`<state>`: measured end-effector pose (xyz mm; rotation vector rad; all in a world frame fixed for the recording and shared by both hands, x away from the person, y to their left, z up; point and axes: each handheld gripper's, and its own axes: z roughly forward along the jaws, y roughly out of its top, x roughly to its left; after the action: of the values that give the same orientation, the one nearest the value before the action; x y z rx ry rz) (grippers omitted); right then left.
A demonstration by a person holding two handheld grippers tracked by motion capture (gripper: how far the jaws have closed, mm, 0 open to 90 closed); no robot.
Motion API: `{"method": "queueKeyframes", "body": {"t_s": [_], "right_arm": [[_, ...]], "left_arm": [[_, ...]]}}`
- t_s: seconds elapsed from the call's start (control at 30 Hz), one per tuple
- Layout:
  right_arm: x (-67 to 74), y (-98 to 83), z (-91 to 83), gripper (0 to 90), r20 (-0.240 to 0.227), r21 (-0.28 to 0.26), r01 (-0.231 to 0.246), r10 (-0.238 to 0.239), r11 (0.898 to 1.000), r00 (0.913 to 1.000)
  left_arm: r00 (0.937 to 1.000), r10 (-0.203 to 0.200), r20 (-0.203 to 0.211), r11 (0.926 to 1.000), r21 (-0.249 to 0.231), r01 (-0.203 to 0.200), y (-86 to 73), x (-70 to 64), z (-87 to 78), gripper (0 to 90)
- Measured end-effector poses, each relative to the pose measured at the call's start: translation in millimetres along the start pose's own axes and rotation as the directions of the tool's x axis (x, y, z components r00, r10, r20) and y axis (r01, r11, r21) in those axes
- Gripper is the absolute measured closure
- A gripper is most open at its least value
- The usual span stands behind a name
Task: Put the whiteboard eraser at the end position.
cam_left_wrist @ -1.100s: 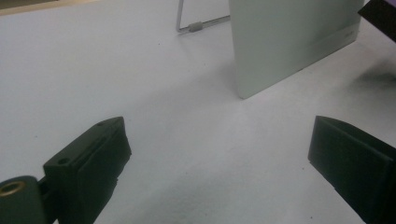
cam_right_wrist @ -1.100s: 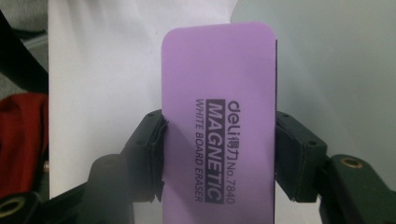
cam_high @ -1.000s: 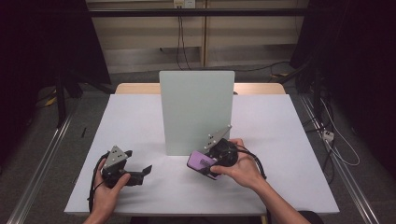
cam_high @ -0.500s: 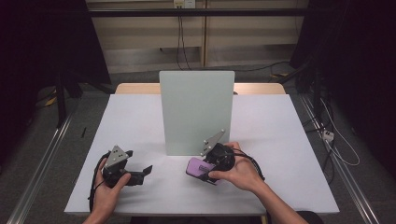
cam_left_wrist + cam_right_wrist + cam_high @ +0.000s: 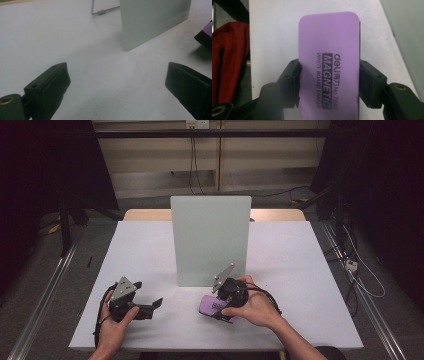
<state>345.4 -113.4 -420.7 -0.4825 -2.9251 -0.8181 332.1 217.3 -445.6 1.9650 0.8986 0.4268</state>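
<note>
— Two grippers on my screens. Which one has something?

— I see the right gripper (image 5: 329,82) clamped on a purple whiteboard eraser (image 5: 329,52). Its jaws press the eraser's two long edges, about halfway along, and the label "deli MAGNETIC WHITE BOARD ERASER No. 7840" faces the camera.

— Where does that eraser sit on the table (image 5: 300,265)?

— From the high view I place the eraser (image 5: 212,305) low over the white tabletop, just in front of the upright pale-green board (image 5: 210,240), toward its right half. I can't tell whether the eraser's underside touches the table or hangs just above it; the hand blocks that edge.

— And the hand?

— The right hand (image 5: 255,307) wraps the gripper's body from the right, forearm coming in from the bottom edge, with the grey plate tilted up toward the board.

— The other side?

— I see the left gripper (image 5: 117,82) gaping wide, nothing between its jaws but bare table. The left hand (image 5: 116,322) holds it near the table's front left, pointing right toward the board's lower corner.
</note>
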Motion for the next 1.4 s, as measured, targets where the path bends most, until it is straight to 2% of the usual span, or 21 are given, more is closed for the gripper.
{"method": "queueKeyframes", "body": {"t_s": [0.07, 0.3, 0.33, 0.47, 0.53, 0.67, 0.73, 0.8, 0.87, 1.0, 1.13, 1.2, 1.4], "right_arm": [[0.3, 0.0, 3.3, 41.6, -0.004, 0.007, 0.003, -0.003, 1.000, 1.0000], [1.0, 1.4, 13.4, 41.5, -0.006, 0.026, -0.001, 0.001, 1.000, 1.0000], [1.8, 1.6, 14.6, 41.4, -0.004, 0.026, -0.014, 0.015, 1.000, 0.9999], [-1.0, 0.4, 15.2, 41.4, -0.018, 0.021, -0.003, 0.003, 1.000, 0.9998], [-1.4, -0.4, 16.0, 41.2, -0.022, 0.015, -0.020, 0.021, 1.000, 0.9995], [-1.4, -1.6, 16.2, 40.2, -0.011, 0.007, -0.008, 0.008, 1.000, 0.9999], [-0.8, -1.2, 17.0, 37.5, -0.001, 0.007, 0.002, -0.002, 1.000, 1.0000], [-0.8, -0.9, 19.1, 33.3, 0.007, 0.014, -0.024, 0.024, 1.000, 0.9997], [-1.1, -1.2, 20.8, 31.0, 0.004, 0.015, -0.032, 0.032, 0.999, 0.9995], [-3.5, -1.6, 17.8, 20.5, 0.028, -0.011, -0.042, 0.043, 0.999, 0.9987], [-5.4, -2.8, 16.1, 13.0, 0.018, -0.043, -0.062, 0.063, 0.997, 0.9979], [-6.3, -3.3, 14.9, 9.3, 0.036, -0.064, -0.076, 0.078, 0.995, 0.9963], [-8.3, -5.9, 5.9, 9.4, 0.034, -0.136, -0.108, 0.114, 0.985, 0.9929]], "left_arm": [[1.0000, 0.009, -0.001, 0.9999, 0.008, -0.009, 0.2, 0.3, -0.3, 5.0], [1.0000, 0.006, 0.001, 1.0000, 0.004, -0.006, 0.1, -0.3, -0.4, 5.0], [1.0000, 0.006, 0.002, 1.0000, 0.004, -0.006, 0.0, -0.2, -0.5, 5.0], [1.0000, 0.006, 0.001, 1.0000, 0.002, -0.006, 0.0, 0.2, -1.1, 5.1], [1.0000, 0.003, 0.000, 1.0000, 0.002, -0.003, 0.1, 0.0, -1.1, 5.0], [0.9999, 0.013, 0.001, 0.9999, 0.005, -0.014, 0.8, -0.4, -1.0, 5.0], [0.9999, 0.012, 0.001, 0.9999, 0.006, -0.012, 0.5, -0.5, -0.8, 5.0], [0.9999, 0.011, 0.002, 0.9999, 0.005, -0.011, 0.2, 0.0, -0.7, 5.0], [1.0000, 0.002, 0.003, 1.0000, 0.002, -0.002, 0.1, 0.0, -0.6, 5.0], [1.0000, 0.008, 0.004, 1.0000, 0.001, -0.008, 0.2, 0.3, -0.9, 5.0], [1.0000, 0.005, 0.002, 1.0000, 0.002, -0.005, 0.6, 0.6, -1.6, 5.0], [1.0000, 0.008, 0.001, 1.0000, -0.001, -0.008, 0.6, 1.0, -2.1, 5.0], [1.0000, 0.000, -0.006, 1.0000, -0.003, 0.000, 0.6, 2.0, -2.3, 5.0]]}}
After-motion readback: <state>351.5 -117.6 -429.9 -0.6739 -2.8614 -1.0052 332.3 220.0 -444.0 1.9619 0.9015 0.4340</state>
